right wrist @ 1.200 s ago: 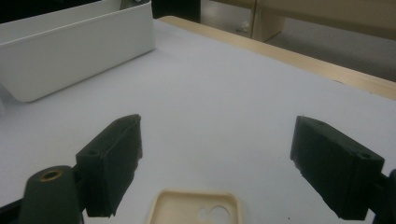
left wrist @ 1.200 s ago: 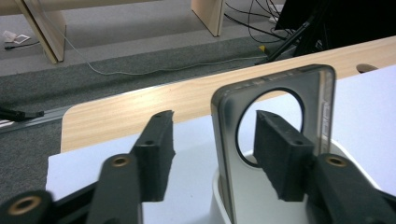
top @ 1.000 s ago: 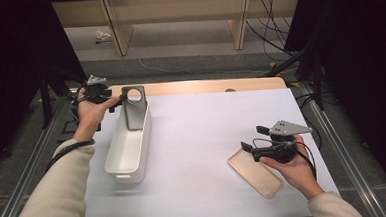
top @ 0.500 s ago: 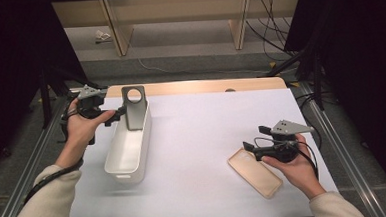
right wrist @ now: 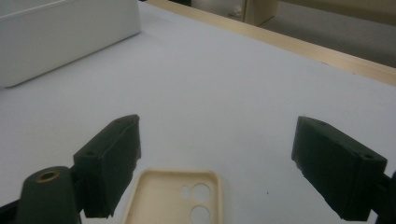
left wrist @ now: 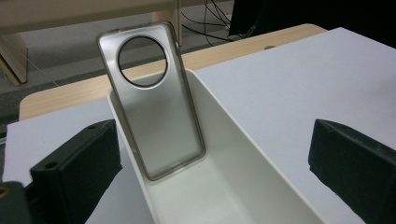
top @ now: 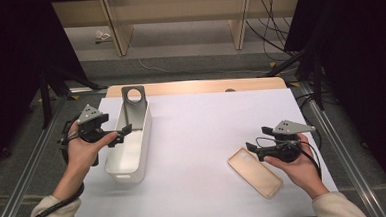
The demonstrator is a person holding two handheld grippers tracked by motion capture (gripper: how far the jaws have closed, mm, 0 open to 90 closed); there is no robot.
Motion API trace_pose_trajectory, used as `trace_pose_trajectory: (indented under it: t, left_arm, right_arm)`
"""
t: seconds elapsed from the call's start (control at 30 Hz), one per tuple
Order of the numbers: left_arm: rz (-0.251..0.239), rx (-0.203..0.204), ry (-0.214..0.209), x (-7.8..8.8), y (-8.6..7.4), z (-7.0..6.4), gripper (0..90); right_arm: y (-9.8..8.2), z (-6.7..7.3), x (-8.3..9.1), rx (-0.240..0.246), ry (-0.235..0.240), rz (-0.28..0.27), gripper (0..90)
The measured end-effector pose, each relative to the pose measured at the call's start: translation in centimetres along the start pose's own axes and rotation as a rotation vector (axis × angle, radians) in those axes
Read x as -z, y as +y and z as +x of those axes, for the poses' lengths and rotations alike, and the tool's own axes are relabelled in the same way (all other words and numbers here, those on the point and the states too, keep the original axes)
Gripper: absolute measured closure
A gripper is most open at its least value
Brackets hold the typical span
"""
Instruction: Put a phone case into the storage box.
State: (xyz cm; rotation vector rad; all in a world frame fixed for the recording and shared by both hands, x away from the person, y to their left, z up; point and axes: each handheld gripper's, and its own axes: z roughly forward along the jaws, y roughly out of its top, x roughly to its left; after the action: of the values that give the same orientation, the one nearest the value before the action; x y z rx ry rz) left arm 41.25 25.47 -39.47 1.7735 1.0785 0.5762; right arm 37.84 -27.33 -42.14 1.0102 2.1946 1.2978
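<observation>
A grey translucent phone case (top: 133,109) with a round camera hole stands leaning against the far end of a white bin (top: 145,141). In the left gripper view the grey case (left wrist: 159,116) rests upright inside the bin (left wrist: 243,140). My left gripper (top: 122,132) hovers at the bin's left rim; its jaws have just been opening and stand open (left wrist: 212,172) with nothing between them. A beige phone case (top: 257,172) lies flat at the front right. My right gripper (top: 256,139) is open just above the beige case's (right wrist: 168,200) far end, jaws (right wrist: 217,163) wide apart.
The white table sheet (top: 207,128) runs between the bin and the beige case. A wooden strip (top: 195,87) borders the table's far side. Metal rails run along both sides, and cables (top: 272,29) lie on the floor beyond.
My left gripper has drawn back from the grey case at the bin's far end, toward the person, to beside the bin's middle. The case stays leaning in the bin. The right hand has not moved.
</observation>
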Motion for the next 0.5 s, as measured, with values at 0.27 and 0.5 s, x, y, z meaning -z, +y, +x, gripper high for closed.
trace_pose_trajectory:
  t: [0.27,0.5]
  left_arm:
    - [-0.016,-0.023,-0.048,0.5,-1.7,-2.0,2.2]
    - [-0.026,-0.040,-0.103,1.0,-2.7,-3.8,4.0]
  right_arm:
    - [-0.2,-0.2,0.0,0.005,0.004,0.019,16.6]
    - [-0.1,-0.1,0.0,0.011,0.014,0.025,16.6]
